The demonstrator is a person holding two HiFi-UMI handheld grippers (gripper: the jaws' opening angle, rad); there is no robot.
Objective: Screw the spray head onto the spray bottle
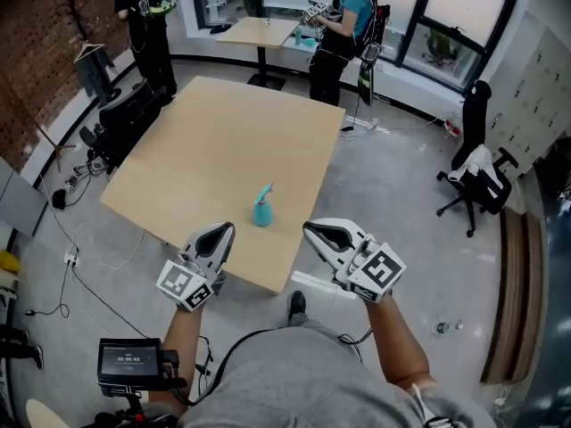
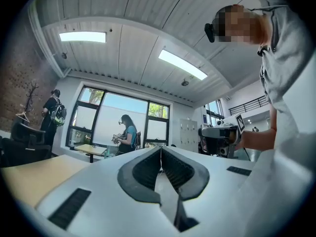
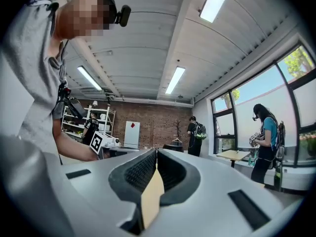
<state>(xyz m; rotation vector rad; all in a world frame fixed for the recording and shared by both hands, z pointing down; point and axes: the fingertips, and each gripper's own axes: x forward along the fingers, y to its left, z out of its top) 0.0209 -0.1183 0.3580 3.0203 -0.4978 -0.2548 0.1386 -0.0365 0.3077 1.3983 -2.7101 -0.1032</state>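
Fingers pressed together, nothing held: left gripper (image 1: 227, 229), right gripper (image 1: 309, 229).
Step, as judged: approach. Spray bottle (image 1: 262, 210) upright on table (image 1: 205, 132), untouched; next move needs jaws opened around it.

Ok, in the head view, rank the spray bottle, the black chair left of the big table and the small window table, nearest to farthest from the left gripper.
1. Spray bottle: on the big table, just ahead and right of the left gripper.
2. Black chair: off that table's left edge.
3. Small table: far end, by the windows.
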